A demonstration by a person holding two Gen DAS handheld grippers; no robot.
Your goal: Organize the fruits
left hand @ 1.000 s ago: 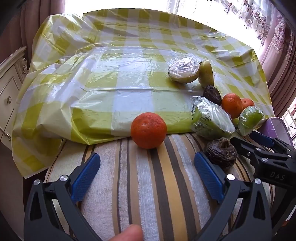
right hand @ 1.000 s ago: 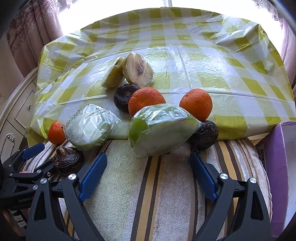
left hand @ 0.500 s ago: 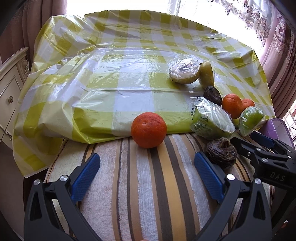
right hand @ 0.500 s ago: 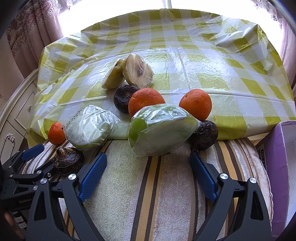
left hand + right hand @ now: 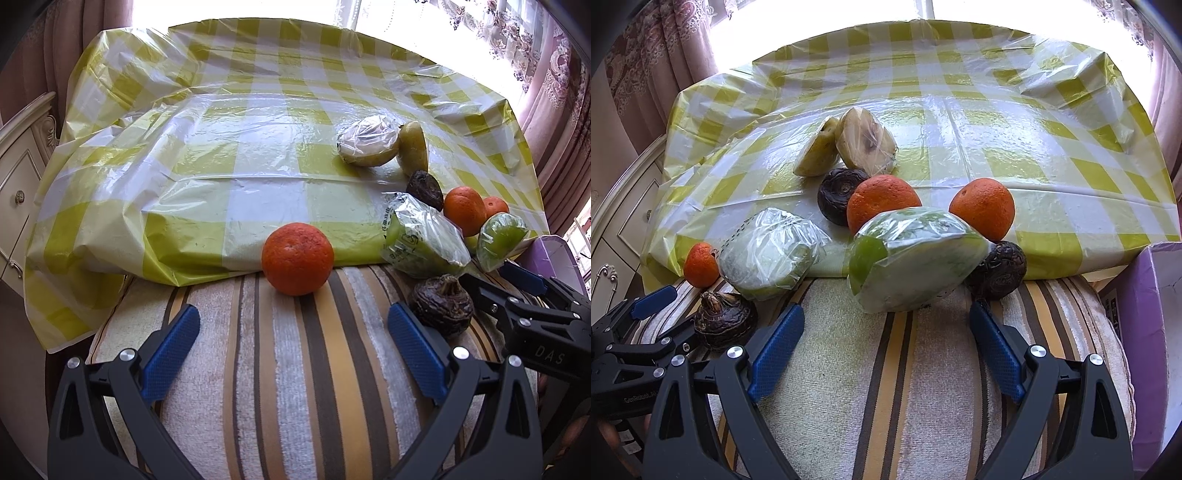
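Observation:
My left gripper (image 5: 293, 338) is open and empty over a striped towel (image 5: 295, 387), just short of an orange (image 5: 297, 258). A dark wrinkled fruit (image 5: 441, 310) lies beside its right finger. My right gripper (image 5: 886, 336) is open and empty, just short of a plastic-wrapped green fruit (image 5: 912, 254). Around it lie two oranges (image 5: 882, 203) (image 5: 982, 206), dark fruits (image 5: 999, 269) (image 5: 840, 195), a second wrapped green fruit (image 5: 768, 254), and two cut yellow-green halves (image 5: 846, 144) farther back.
A yellow-and-white checked plastic sheet (image 5: 229, 147) covers the table behind the towel. A purple box (image 5: 1148, 332) stands at the right. A cream cabinet (image 5: 18, 166) stands at the left. Curtains hang at both sides by a bright window.
The left view has shifted slightly. A fingertip at the bottom edge of the left view a second ago is gone. The fruits and both open grippers stay as they were.

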